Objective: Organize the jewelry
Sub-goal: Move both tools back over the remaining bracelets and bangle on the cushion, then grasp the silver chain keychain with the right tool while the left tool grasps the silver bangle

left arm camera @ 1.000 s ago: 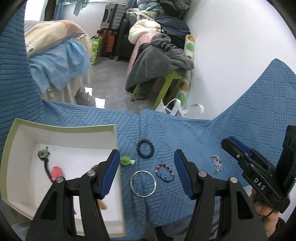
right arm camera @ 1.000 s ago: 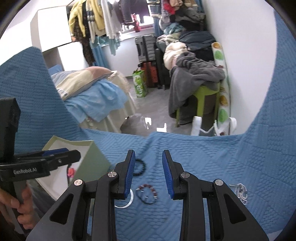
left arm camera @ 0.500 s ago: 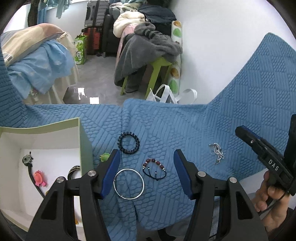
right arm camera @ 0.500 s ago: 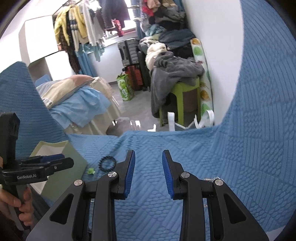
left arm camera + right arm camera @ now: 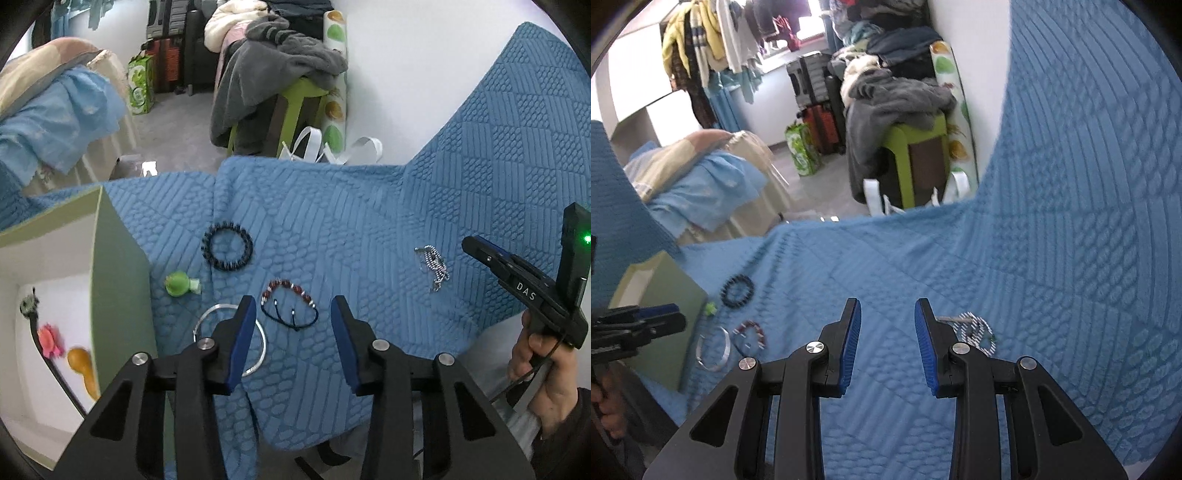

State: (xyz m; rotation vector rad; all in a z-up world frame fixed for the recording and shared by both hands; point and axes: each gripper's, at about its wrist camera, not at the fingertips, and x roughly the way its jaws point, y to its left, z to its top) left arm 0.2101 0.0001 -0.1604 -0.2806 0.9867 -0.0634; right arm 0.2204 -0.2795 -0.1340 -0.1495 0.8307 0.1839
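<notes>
My left gripper (image 5: 291, 314) is open and empty, its jaws either side of a red bead bracelet on a dark cord (image 5: 289, 302) on the blue cloth. A silver bangle (image 5: 258, 354) lies partly under its left finger. A black bead bracelet (image 5: 227, 247), a green charm (image 5: 179, 284) and a silver chain (image 5: 434, 267) lie around. My right gripper (image 5: 886, 325) is open and empty, with the silver chain (image 5: 975, 330) just right of its right finger. The green-walled white box (image 5: 122, 280) at left holds several pieces.
The blue quilted cloth (image 5: 369, 229) covers the surface and rises at the right. Its front edge drops off near me. Beyond it are a bed (image 5: 701, 173), a green stool with grey clothes (image 5: 280, 85), suitcases and a white wall.
My left gripper has moved right, from beside the box to over the red bead bracelet. My right gripper has swung right toward the silver chain and opened a little wider.
</notes>
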